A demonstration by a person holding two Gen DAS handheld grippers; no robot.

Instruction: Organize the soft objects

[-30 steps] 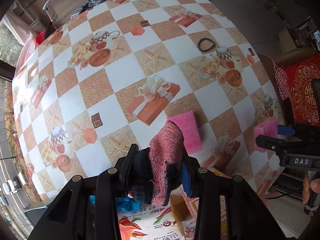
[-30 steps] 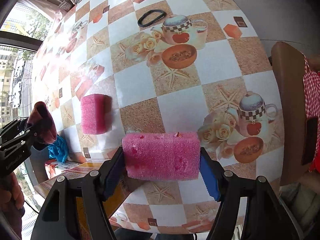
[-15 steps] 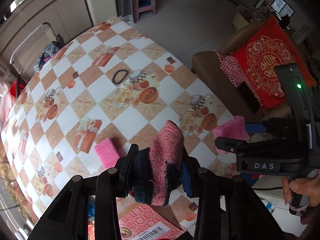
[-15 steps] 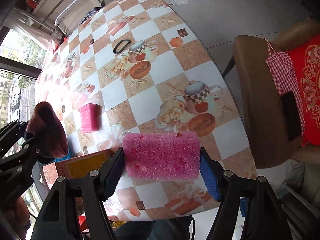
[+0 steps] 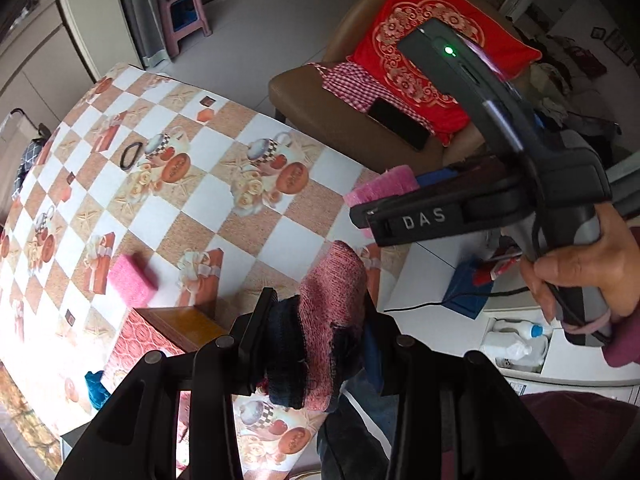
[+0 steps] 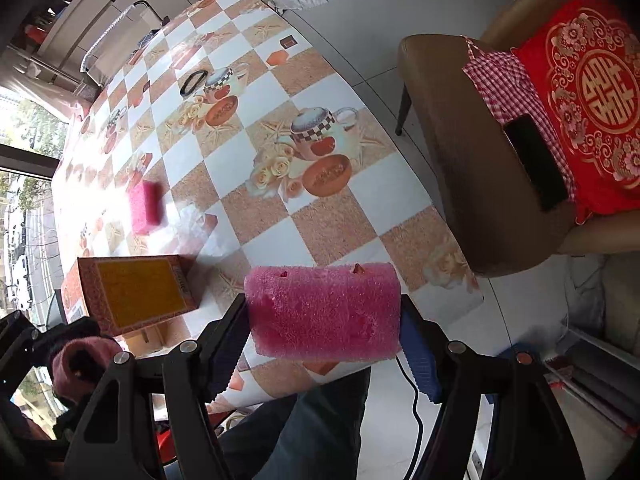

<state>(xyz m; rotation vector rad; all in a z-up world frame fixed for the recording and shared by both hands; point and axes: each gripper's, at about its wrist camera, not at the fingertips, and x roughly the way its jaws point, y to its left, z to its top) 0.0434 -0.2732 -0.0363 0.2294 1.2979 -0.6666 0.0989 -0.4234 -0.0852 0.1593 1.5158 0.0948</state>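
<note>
Both grippers loaded above table edge.
Left gripper [image 5: 316, 344] pinches a pink-and-dark knit cloth [image 5: 324, 320]; right gripper [image 6: 324, 332] clamps a pink sponge [image 6: 322, 312] (second sponge [image 6: 145, 207] lies far left on the table [image 6: 320, 216]).

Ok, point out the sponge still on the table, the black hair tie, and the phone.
pink sponge [image 6: 145, 207], right wrist view, top face
black hair tie [image 6: 193, 82], right wrist view, band
phone [image 6: 536, 161], right wrist view, screen

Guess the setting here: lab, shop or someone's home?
Most likely a home living or dining room: a table under a printed teapot-and-roses cloth, a brown armchair with a red embroidered cushion, and a pink plastic stool on tiled floor.
</note>
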